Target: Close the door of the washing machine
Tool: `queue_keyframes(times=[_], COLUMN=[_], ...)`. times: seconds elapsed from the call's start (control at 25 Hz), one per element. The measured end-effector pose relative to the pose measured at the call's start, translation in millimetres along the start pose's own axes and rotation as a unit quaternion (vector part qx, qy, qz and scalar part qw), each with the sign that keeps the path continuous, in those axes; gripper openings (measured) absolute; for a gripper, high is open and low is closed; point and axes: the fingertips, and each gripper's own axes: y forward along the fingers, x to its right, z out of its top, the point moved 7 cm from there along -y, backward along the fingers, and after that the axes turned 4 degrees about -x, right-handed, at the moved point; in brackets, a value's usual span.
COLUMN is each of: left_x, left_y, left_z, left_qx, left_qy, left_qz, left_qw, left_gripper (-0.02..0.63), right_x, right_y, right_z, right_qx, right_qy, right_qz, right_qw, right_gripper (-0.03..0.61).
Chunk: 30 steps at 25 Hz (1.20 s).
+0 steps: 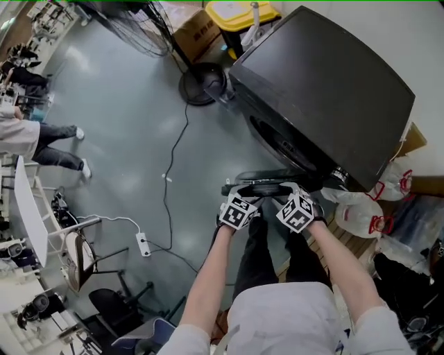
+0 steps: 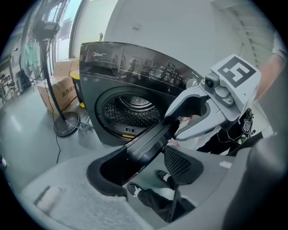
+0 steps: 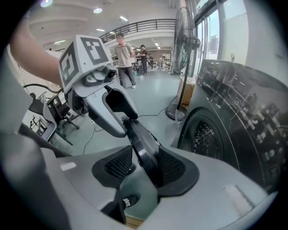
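Note:
The dark front-loading washing machine stands at the upper right, its drum uncovered. Its round door hangs open toward me, seen edge-on. Both grippers are at that door's rim. In the left gripper view the door runs between the jaws of my left gripper and lies against the left pad, with a gap to the right pad. My right gripper also straddles the door, which leans on the right pad, apart from the other. Neither clamps it.
A standing fan's base, a cardboard box and a yellow bin sit left of the machine. White plastic bags lie to its right. A cable and power strip cross the floor; chairs and people are at the far left.

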Motion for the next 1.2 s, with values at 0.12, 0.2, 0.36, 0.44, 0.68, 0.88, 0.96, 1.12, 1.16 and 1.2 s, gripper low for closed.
queue_keyframes(times=[0.12,0.2,0.36,0.44,0.68,0.88,0.96,1.12,1.16,1.2], left_x=[-10,-16,-20,-22,-29,-37,-40,-43,-44,-46], left_y=[0,1,5,5,8,10,11,14,14,14], left_z=[10,13,21,23,31,40,44,49,50,52], left_qx=[0.006,0.013,0.021,0.024,0.027,0.048,0.064,0.066,0.066,0.07], left_qy=[0.016,0.023,0.031,0.035,0.038,0.013,0.007,-0.022,-0.034,-0.043], left_qz=[0.005,0.013,0.009,0.013,0.03,0.057,0.071,0.085,0.089,0.096], left_qw=[0.9998,0.9996,0.9992,0.999,0.9984,0.9971,0.9954,0.994,0.9932,0.992], left_gripper=[0.258,0.261,0.264,0.265,0.272,0.281,0.282,0.284,0.284,0.284], right_x=[6,9,14,16,20,26,30,31,30,28], right_y=[1,2,0,0,3,1,-1,-12,-13,-12], right_z=[9,13,13,14,17,22,23,17,15,13], right_qx=[0.001,0.002,-0.006,-0.008,-0.004,0.007,0.021,0.054,0.058,0.061], right_qy=[0.03,0.054,0.089,0.102,0.145,0.202,0.245,0.341,0.355,0.364], right_qz=[-0.03,-0.044,-0.068,-0.084,-0.135,-0.181,-0.199,-0.233,-0.235,-0.234], right_qw=[0.999,0.998,0.994,0.991,0.98,0.962,0.949,0.909,0.903,0.899], right_gripper=[0.184,0.187,0.189,0.199,0.213,0.218,0.218,0.163,0.156,0.149])
